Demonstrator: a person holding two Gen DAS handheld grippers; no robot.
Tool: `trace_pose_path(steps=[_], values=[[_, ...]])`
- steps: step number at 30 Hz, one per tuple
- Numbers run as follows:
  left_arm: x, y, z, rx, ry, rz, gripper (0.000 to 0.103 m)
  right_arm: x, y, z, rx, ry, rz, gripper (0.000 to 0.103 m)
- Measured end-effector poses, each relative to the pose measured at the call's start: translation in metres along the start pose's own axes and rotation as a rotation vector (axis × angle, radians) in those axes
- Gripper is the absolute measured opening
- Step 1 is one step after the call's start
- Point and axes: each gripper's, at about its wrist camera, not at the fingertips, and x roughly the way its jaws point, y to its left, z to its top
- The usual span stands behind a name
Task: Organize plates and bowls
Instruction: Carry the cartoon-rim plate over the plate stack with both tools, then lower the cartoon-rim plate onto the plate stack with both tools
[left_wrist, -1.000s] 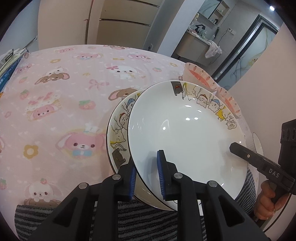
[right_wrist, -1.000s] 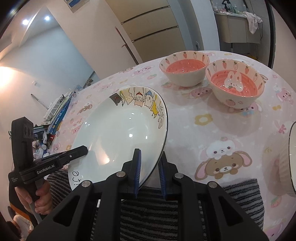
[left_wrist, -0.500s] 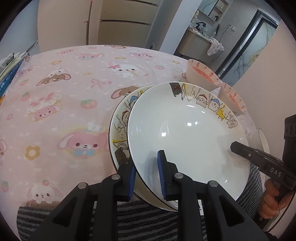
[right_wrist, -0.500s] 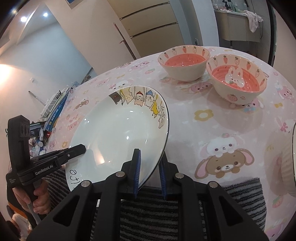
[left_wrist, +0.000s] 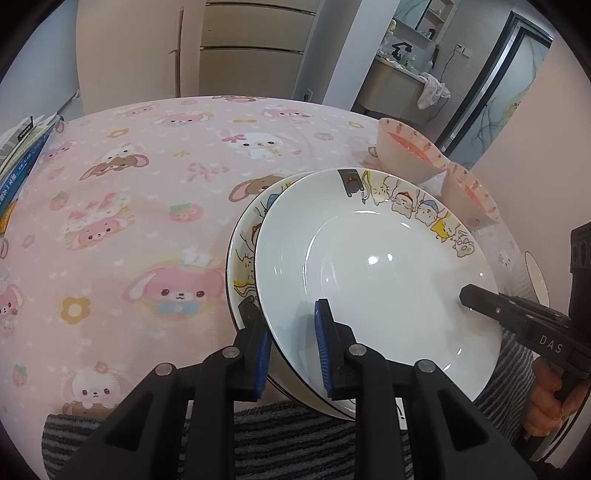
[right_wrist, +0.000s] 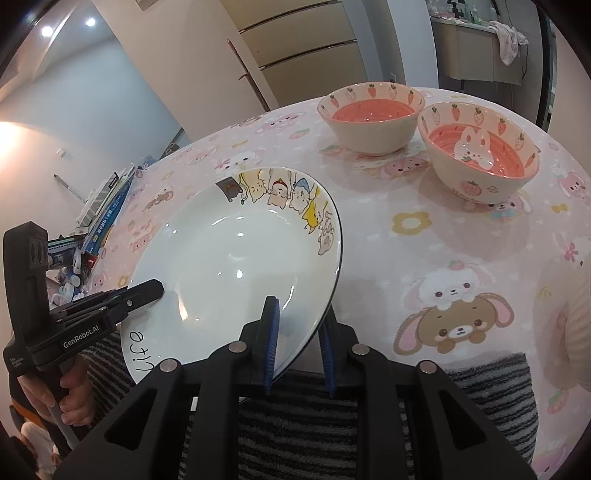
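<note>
Both tongs clamp one white cartoon-rim plate (left_wrist: 373, 273), jaws nearly closed on its rim. Left tongs (left_wrist: 291, 343) grip near-left edge; right tongs (right_wrist: 297, 345) grip near-right edge. Plate held tilted, just above a 2nd matching plate (left_wrist: 243, 254) on the desk (left_wrist: 129, 221), offset to its right. Two pink bowls (right_wrist: 371, 118) (right_wrist: 480, 162) stand side by side at far right of desk.

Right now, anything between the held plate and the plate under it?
Nothing visible. Both grippers, left and right, clamp the near rim of the top plate, which sits offset over the lower plate. The left's outer jaw sits at the lower plate's rim. Whether the plates touch is hidden.
</note>
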Motion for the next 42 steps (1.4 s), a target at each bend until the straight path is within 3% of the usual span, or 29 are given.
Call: trace_pose_path(steps=[16,20,25,31,33,37,39,42], values=[[-0.004,0.010,0.003,-0.020,0.008,-0.026,0.022,0.006,0.003,0.000,-0.030,0.009,-0.004,0.021],[-0.002,0.011,0.002,-0.028,0.033,-0.057,0.021,0.001,0.008,-0.003,-0.073,-0.023,-0.058,0.020],[0.000,0.004,0.001,0.008,0.032,-0.045,0.021,-0.006,-0.003,0.001,-0.028,-0.037,-0.040,0.020],[0.003,0.000,0.000,0.015,0.041,-0.056,0.021,-0.011,0.000,0.001,-0.049,-0.075,-0.106,0.019],[0.003,-0.001,0.000,0.023,0.035,-0.035,0.021,-0.011,0.001,0.001,-0.052,-0.076,-0.107,0.019],[-0.007,-0.010,-0.001,0.100,-0.065,0.122,0.022,-0.011,0.003,0.000,-0.059,-0.081,-0.109,0.018],[-0.010,-0.014,-0.001,0.128,-0.086,0.141,0.024,-0.011,0.001,0.001,-0.045,-0.078,-0.099,0.018],[-0.008,-0.006,0.002,0.081,-0.074,0.118,0.024,-0.010,0.002,0.001,-0.049,-0.080,-0.103,0.018]])
